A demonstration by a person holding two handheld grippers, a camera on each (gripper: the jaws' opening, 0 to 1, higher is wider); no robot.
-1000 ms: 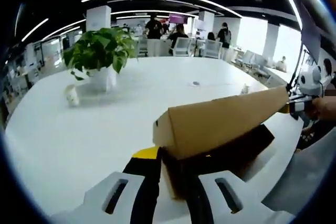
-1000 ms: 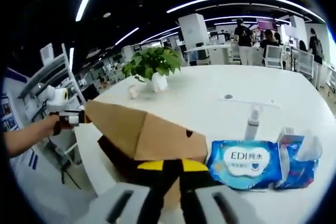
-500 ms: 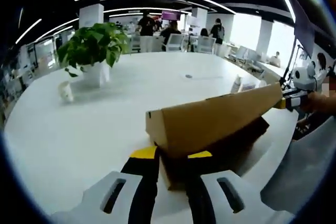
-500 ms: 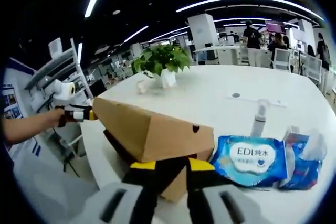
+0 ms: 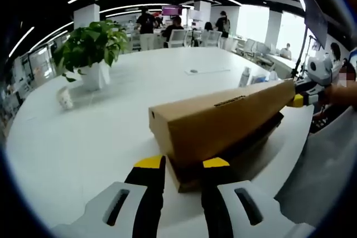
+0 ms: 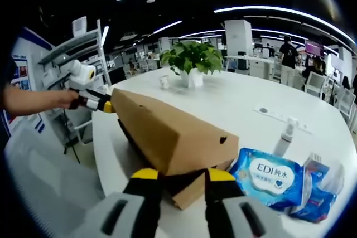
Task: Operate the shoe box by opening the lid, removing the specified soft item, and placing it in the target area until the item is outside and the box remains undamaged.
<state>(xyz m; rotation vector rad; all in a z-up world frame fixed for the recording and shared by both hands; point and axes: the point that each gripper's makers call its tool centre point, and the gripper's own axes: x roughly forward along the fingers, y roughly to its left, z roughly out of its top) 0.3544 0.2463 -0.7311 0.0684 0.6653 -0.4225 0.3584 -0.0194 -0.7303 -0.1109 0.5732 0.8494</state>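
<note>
As the left gripper reaches forward, its two yellow-tipped jaws stand apart on either side of the near end of the shoe box, with the box's corner between them; whether they press on the cardboard cannot be told. The lid sits tilted over the dark box body, raised above it. At the far end of the lid, the right gripper meets the lid's edge.

In the right gripper view, the right gripper has its jaws parted around the opposite end of the shoe box, the lid above them. The left gripper touches the lid's far corner. The box rests on a white counter. Just beside it lies a blue wipes pack, with a spray bottle behind. A potted plant stands well apart.
</note>
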